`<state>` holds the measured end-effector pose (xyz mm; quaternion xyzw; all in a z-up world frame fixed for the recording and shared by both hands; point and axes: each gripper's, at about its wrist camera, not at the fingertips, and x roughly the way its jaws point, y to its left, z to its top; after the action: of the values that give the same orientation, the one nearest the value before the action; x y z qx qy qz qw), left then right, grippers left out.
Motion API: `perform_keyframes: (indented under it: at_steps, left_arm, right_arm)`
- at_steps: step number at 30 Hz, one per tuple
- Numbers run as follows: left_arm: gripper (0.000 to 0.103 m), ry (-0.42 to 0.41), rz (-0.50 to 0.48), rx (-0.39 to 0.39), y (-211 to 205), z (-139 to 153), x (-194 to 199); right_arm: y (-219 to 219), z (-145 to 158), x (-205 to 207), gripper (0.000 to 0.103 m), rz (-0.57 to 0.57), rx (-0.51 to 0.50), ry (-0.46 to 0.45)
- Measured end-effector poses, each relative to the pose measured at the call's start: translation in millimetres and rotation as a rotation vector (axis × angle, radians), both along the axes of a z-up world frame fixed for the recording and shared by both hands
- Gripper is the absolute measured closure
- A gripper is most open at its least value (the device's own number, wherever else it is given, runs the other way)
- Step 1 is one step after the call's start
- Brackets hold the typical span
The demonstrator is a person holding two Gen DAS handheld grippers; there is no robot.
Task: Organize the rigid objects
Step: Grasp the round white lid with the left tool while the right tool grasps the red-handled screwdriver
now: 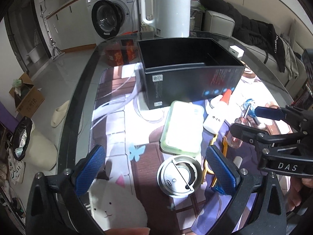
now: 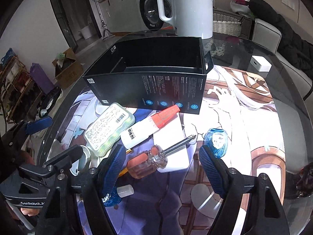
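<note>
An open black box (image 1: 187,72) (image 2: 148,72) stands on the glass table. In front of it lie a pale green case (image 1: 183,127) (image 2: 109,129), a white glue bottle with an orange cap (image 1: 217,113) (image 2: 148,127), a screwdriver with a clear orange handle (image 2: 150,160), a blue clear item (image 2: 217,141) and a round metal lid (image 1: 179,176). My left gripper (image 1: 156,168) is open, its fingers either side of the metal lid. My right gripper (image 2: 162,168) is open around the screwdriver handle; it also shows in the left wrist view (image 1: 252,121).
A white kettle (image 1: 168,9) (image 2: 187,7) stands behind the box. A small white cube (image 2: 261,63) sits at the far right of the table. A white card (image 2: 170,143) lies under the screwdriver. A washing machine (image 1: 111,13) and a sofa with dark clothes (image 1: 254,29) stand beyond the table.
</note>
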<state>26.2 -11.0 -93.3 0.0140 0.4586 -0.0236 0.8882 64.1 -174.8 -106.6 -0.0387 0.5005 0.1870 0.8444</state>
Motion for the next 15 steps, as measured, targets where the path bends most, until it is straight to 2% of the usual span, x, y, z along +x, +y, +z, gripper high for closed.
perform_keyframes:
  at_steps: [8,15]
  left_arm:
    - [0.000,0.044,-0.039,0.061,-10,-16,-2]
    - [0.000,0.061,-0.030,0.070,-3,-22,-3]
  right_arm:
    - [3,-7,-1,0.023,0.008,-0.025,0.006]
    - [13,-18,-5,0.023,0.037,-0.063,0.012]
